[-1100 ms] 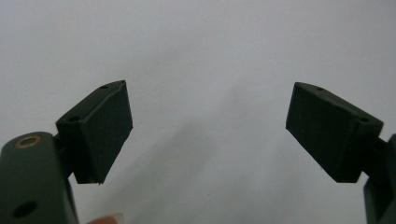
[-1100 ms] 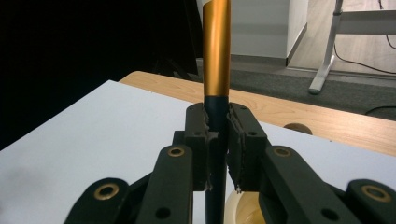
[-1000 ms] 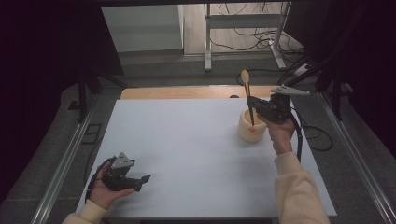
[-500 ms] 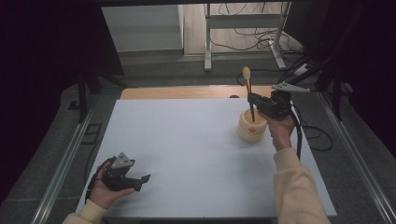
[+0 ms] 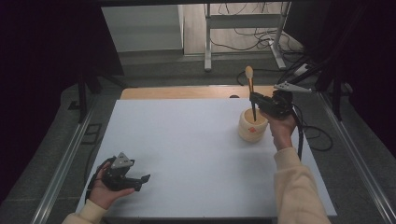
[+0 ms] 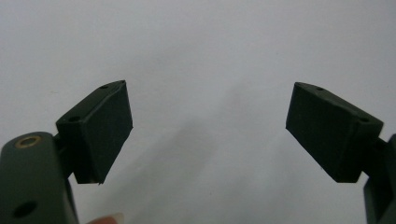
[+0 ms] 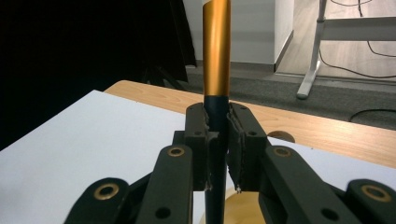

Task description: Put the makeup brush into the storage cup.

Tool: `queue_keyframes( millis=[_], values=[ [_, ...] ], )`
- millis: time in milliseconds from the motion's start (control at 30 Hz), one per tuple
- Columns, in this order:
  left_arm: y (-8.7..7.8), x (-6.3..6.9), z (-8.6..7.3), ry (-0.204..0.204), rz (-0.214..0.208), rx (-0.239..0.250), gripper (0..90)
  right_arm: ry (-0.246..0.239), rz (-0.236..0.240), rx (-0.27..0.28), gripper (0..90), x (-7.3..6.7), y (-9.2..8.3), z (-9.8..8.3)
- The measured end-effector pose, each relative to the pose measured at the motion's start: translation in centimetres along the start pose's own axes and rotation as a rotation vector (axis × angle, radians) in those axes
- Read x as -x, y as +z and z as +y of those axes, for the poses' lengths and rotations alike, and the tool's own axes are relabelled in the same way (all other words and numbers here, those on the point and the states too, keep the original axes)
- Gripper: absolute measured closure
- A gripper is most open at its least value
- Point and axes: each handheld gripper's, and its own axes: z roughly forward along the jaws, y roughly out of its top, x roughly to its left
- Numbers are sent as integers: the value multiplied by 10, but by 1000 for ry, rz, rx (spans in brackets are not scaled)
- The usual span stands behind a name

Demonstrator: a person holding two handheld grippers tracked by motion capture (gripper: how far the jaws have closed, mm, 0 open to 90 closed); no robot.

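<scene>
While upright, the spoon (image 7: 216, 56) sits clamped in the right gripper (image 7: 217, 135).

Two grippers are at work: the left gripper (image 5: 135, 179) low at the near left corner, the right gripper (image 5: 254, 99) up at the far right; two hands, one behind each; one spoon (image 5: 251, 88), gold above and dark below; one cream cup (image 5: 252, 130); one white table (image 5: 187, 154) under it all; one wooden board (image 5: 187, 92) along the far edge; one white metal frame (image 5: 243, 28) on the floor beyond.
</scene>
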Motion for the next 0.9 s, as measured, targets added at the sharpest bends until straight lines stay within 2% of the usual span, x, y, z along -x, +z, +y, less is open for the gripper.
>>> queue_keyframes(
  millis=[133, 333, 600, 900],
  values=[
    [0, 0, 1, 0, 0, 1, 153, 2, -17, 25, 793, 5, 4, 0],
    [1, -1, 0, -6, -5, 6, 153, 16, -34, 22, 794, 11, 11, -4],
    [-1, -2, 0, 5, -3, 3, 153, 13, -61, 18, 794, 17, 19, -7],
    [0, -2, 0, 4, -3, 4, 153, 15, -79, 19, 793, 22, 20, -9]
  ],
)
